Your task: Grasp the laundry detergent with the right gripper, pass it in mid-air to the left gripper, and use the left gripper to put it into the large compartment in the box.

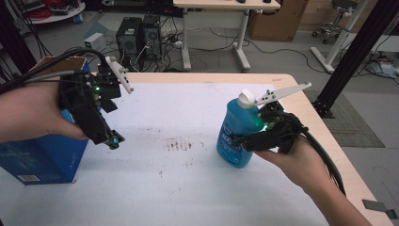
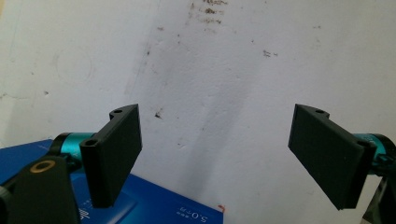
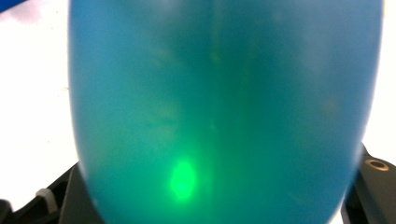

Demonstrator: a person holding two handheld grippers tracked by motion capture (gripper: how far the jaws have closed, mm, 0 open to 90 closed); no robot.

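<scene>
While the right tongs sit around the lower body of the blue bottle, the step in hand looks like securing that bottle on the white tabletop, right of the middle, where it stands roughly upright, leaning a little. From the high view the jaws reach along both flanks of the bottle, and the right gripper view has the bottle pressed up close between the jaw roots, but whether the pads already press on the plastic I cannot tell. To do this well, I judge the grip should settle squarely on the broad sides, low enough that the rounded body does not squirm out, and firm without denting it, keeping the white cap uppermost. The left tongs hang spread wide with nothing between them over the stained tabletop; their own view shows both black pads apart. As for containers, the bottle is translucent and appears well filled with blue liquid; the blue box at the left edge is partly behind the left hand, its contents unseen.
</scene>
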